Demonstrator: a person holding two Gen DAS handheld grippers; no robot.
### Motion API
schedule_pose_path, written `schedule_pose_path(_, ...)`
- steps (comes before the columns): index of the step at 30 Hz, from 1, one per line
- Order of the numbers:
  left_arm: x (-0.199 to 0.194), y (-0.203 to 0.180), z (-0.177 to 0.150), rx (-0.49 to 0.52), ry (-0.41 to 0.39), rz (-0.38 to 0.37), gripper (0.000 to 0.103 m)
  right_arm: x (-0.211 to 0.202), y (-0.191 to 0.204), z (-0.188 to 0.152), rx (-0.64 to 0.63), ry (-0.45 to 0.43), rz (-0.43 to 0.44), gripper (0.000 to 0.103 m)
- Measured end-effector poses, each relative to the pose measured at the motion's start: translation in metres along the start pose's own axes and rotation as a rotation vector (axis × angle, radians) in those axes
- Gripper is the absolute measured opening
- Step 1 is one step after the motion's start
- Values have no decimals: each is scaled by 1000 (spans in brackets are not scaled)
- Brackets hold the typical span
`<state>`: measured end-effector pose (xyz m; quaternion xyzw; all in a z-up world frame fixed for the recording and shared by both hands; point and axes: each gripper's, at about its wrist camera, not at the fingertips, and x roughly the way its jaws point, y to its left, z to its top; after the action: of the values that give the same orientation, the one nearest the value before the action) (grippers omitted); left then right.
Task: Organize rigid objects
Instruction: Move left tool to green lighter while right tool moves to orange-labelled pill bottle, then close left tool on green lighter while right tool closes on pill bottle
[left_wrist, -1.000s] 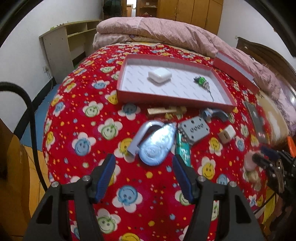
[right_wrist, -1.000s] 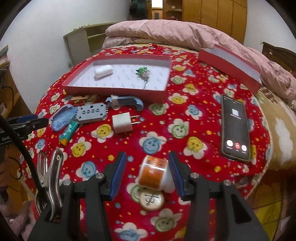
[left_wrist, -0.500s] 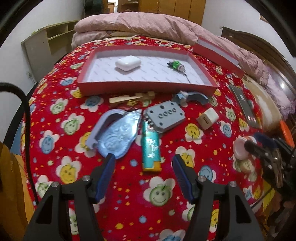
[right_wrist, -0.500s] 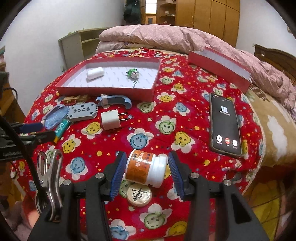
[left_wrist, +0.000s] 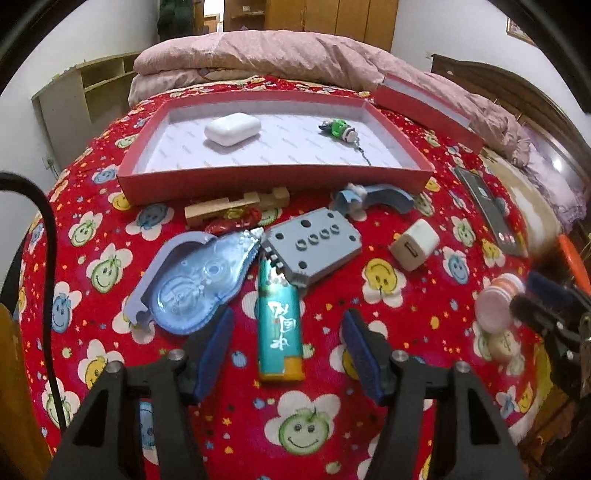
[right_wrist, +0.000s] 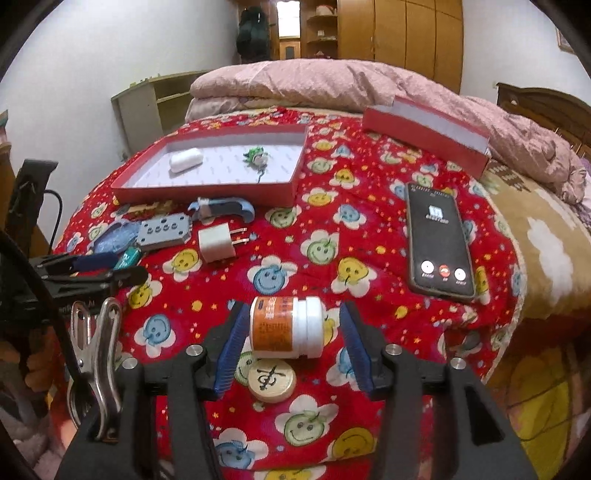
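Now my left gripper (left_wrist: 286, 347) is closing around the lighter (left_wrist: 279, 328), untouched yet; my right gripper (right_wrist: 291, 341) is opening, bottle (right_wrist: 286, 326) loose between. Next: pinch, lift, box (left_wrist: 273, 179).

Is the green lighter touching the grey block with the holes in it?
Touching. In the left wrist view the lighter's metal top sits right against, partly under, the grey block's near corner, with no red blanket showing between them.

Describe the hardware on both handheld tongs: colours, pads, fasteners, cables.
Both tongs match: the left tongs and right tongs have black plastic truss-style fingers with cut-out webs, ribbed blue pads and silver screw heads. A black cable loops past the left one; a metal spring clip hangs beside the right.
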<state>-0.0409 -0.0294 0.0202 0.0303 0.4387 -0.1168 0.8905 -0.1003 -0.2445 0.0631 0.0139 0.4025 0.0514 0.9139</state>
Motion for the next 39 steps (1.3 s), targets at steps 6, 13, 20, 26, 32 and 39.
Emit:
schedule_pose_path(6, -6, 3, -7, 32, 12, -22, 24, 12, 1, -3, 9, 32, 20, 52)
schedule_pose_path(13, -19, 8, -25, 39, 22, -18, 24, 28, 0, -1, 40, 73, 35, 52)
schedule_pose_path(20, -15, -1, -24, 65, 12, 3, 44, 33, 23, 1, -19, 69, 76, 48)
schedule_pose_path(26, -11, -8, -24, 98, -11, 33, 54, 41, 31, -1, -31, 90, 96, 48)
schedule_pose_path(32, -11, -7, -25, 93, -32, 25, 55, 41, 30, -5, -22, 76, 102, 48)
schedule_pose_path(39, -15, -8, -27, 87, -37, 7, 25, 41, 33, -8, -44, 59, 80, 48)
